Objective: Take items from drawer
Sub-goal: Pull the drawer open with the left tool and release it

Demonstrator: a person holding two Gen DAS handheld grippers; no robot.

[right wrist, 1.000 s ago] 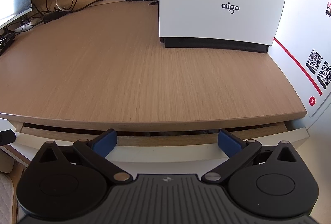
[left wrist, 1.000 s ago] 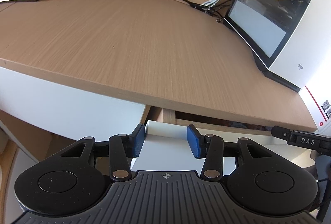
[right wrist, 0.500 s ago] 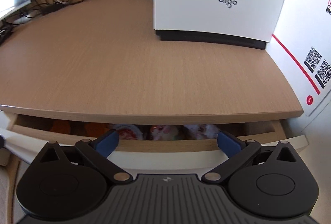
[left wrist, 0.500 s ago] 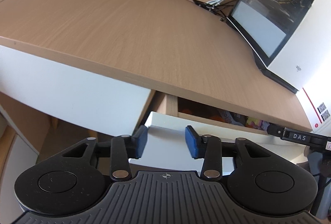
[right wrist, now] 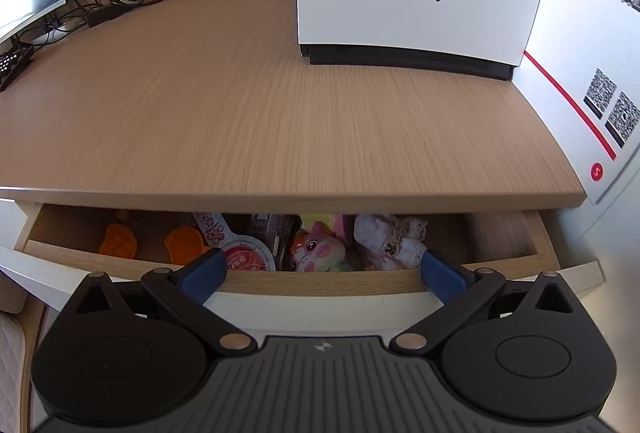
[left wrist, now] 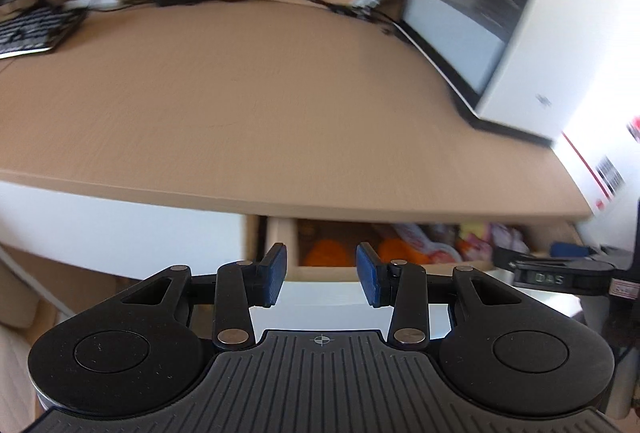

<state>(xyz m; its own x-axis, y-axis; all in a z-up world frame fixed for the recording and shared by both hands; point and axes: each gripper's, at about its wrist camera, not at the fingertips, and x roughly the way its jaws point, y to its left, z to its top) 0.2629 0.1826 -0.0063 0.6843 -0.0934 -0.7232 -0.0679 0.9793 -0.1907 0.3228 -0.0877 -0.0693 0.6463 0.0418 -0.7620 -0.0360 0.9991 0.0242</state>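
Drawer (right wrist: 280, 279) open — items just beyond right claw (right wrist: 323, 271), untouched.

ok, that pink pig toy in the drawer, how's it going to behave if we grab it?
The pink pig toy looks like a stuffed plush, so probably soft and light, squashing between the pads rather than slipping. It sits wedged between the sealed cup and the white plush, so lifting it may drag those along. Unlikely to roll.
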